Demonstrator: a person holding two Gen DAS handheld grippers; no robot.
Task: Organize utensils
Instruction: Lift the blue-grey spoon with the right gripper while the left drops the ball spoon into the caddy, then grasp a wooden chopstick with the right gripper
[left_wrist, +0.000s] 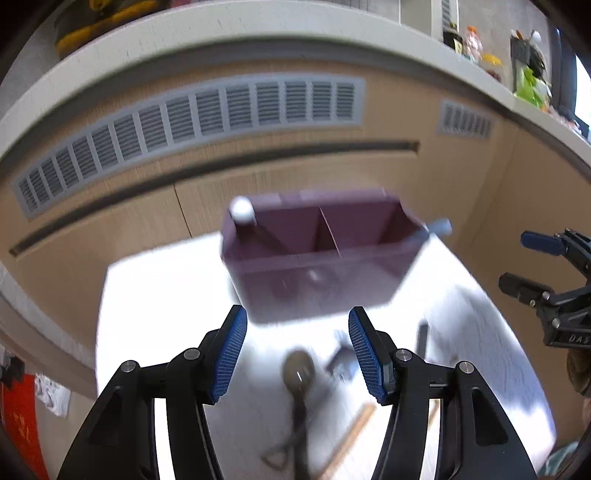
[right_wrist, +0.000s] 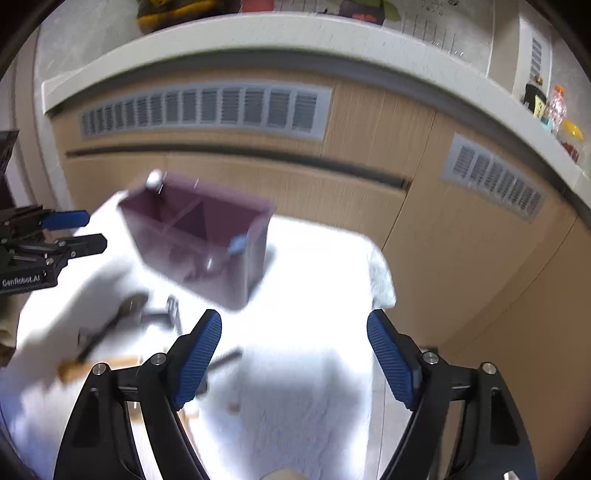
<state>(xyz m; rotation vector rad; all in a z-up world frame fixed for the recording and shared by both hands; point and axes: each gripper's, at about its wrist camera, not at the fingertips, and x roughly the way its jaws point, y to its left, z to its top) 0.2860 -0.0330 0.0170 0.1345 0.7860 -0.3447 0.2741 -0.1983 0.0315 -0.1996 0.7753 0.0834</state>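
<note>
Both your grippers, left gripper (left_wrist: 297, 350) and right gripper (right_wrist: 294, 360), gape empty; descending carelessly, you could scatter the spoon (left_wrist: 298, 369) beside the organizer (left_wrist: 321, 254).

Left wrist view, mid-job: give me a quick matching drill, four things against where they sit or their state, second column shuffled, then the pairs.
Things:
1. purple organizer box
2. dark spoon
3. white-knobbed utensil
4. left gripper

Places or states:
A. standing in the box's left compartment
B. open, holding nothing
C. lying on the white cloth, seen between the fingers
D. at the far end of the cloth, near the wooden cabinet

Pairs: 1-D, 2-C, 3-A, 4-B
</note>
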